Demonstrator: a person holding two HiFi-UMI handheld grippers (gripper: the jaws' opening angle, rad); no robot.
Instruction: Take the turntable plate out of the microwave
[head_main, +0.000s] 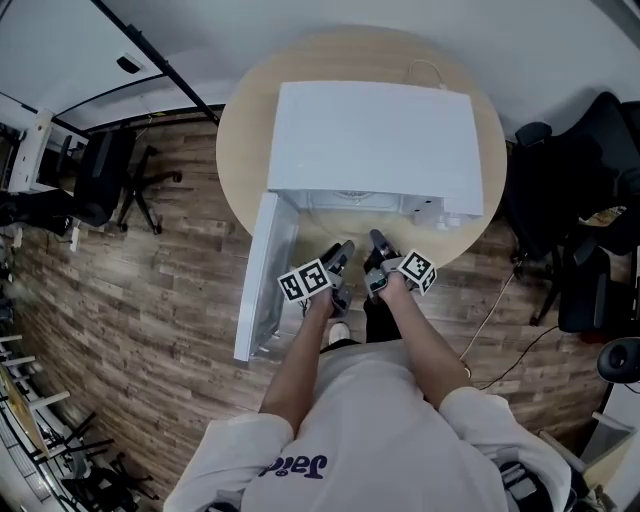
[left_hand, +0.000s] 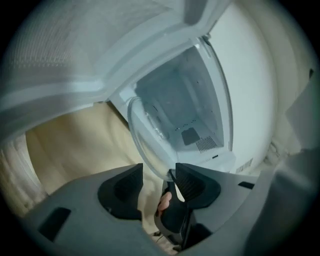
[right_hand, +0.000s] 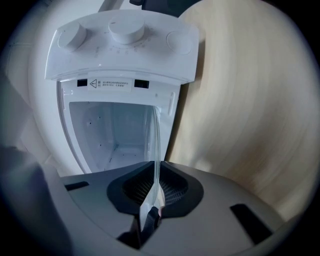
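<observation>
While in R claw (right_hand: 156, 189), turntable plate (left_hand: 147, 136) at microwave (head_main: 375, 140) mouth (L claw (left_hand: 159, 172) wide).

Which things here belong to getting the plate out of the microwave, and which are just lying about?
Job: microwave, its open door, glass plate, right hand-held gripper clamped on it, left hand-held gripper open.
Lying about: office chairs, floor cable.

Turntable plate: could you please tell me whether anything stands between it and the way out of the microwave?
Nothing visible does. The turntable plate is clamped by its rim in the right claw before the open microwave, and the door is swung fully aside. The left claw is open at the plate's rim, not across its path.
</observation>
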